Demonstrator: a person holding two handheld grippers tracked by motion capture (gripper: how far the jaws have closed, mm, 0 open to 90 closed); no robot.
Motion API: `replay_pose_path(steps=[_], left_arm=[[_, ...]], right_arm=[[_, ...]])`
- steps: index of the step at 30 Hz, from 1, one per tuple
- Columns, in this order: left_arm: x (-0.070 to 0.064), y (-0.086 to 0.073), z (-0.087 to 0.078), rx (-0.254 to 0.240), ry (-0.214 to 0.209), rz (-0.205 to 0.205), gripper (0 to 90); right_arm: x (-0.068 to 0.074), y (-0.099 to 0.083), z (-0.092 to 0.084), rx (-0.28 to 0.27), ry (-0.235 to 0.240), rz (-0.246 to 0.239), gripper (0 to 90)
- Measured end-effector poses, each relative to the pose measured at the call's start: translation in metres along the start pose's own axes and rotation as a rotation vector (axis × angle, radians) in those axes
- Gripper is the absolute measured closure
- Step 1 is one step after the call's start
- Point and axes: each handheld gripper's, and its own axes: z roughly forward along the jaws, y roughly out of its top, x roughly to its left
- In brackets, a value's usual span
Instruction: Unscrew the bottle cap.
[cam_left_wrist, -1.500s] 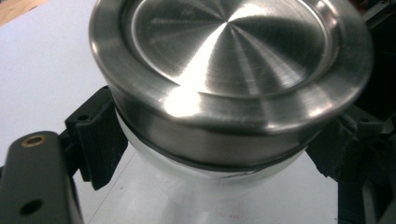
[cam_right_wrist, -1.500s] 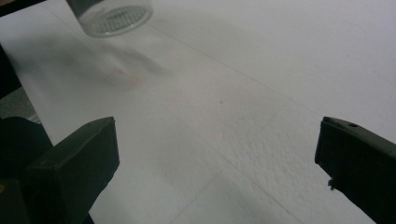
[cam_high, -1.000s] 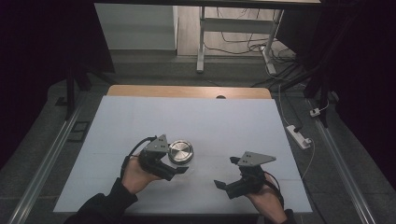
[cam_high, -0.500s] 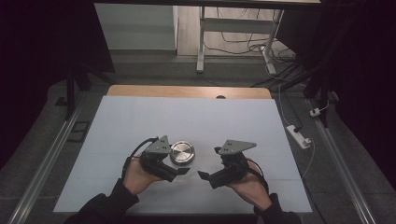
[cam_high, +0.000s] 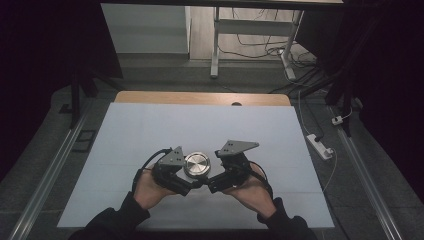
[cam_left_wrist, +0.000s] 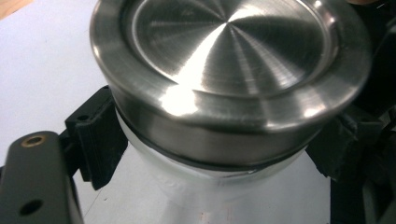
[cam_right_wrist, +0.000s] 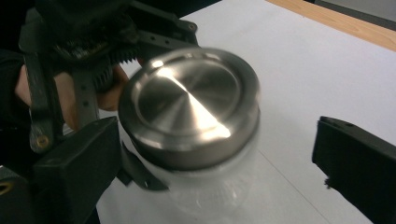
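Pale blue matting covers my table (cam_high: 150, 125), with a strip of bare wood at twelve o'clock and a dark floor strewn with cables beyond it. Near six o'clock stands a clear jar (cam_left_wrist: 224, 186) with a brushed steel lid (cam_high: 197, 164), and I have it between both hands.

My left gripper (cam_high: 192, 186) is clamped on the jar just under the lid, one black pad at nine o'clock and the other at three in its own view. My right gripper (cam_high: 212, 184) has come in from three o'clock; its jaws have just been narrowing but stand wide apart, the lid (cam_right_wrist: 191, 107) between them, and neither pad presses on it yet.

The step, as I judge it, is to take the lid and twist it off. To do that well I should centre my right jaws on the lid's rim, above my left pads and not on the glass, close squarely so the steel cannot slip, and keep the left grip firm and low so the jar does not spin or tip.

As for contents, I can make out nothing through the glass; it looks empty, but I cannot tell for sure.
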Motion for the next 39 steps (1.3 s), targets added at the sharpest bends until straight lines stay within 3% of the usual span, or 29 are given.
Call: replay_pose_path(steps=[12, 17, 25, 34, 37, 38, 39], left_arm=[[0.000, 0.000, 0.001, 0.007, -0.002, 0.002, 16.2], [0.000, 0.000, 0.001, 0.009, -0.001, 0.000, 16.2], [0.000, 0.000, 0.002, 0.017, 0.001, 0.000, 16.2], [0.001, 0.000, 0.000, -0.004, -0.025, -0.002, 16.2], [0.003, 0.001, -0.003, -0.016, -0.057, 0.006, 16.2], [0.004, 0.001, -0.004, -0.019, -0.071, 0.009, 16.2], [0.005, 0.001, -0.004, -0.018, -0.088, 0.012, 16.2]], right_arm=[[0.009, 0.011, 0.017, 0.018, 0.011, -0.043, 16.5], [0.012, 0.014, 0.020, 0.023, -0.008, -0.063, 17.2], [0.014, 0.016, 0.026, 0.041, -0.032, -0.047, 17.0], [0.011, 0.018, 0.026, 0.031, 0.003, -0.059, 18.2], [0.008, 0.018, 0.024, 0.018, 0.049, -0.075, 18.4], [0.006, 0.019, 0.023, 0.009, 0.085, -0.084, 18.5], [0.006, 0.019, 0.023, 0.009, 0.085, -0.084, 18.5]])
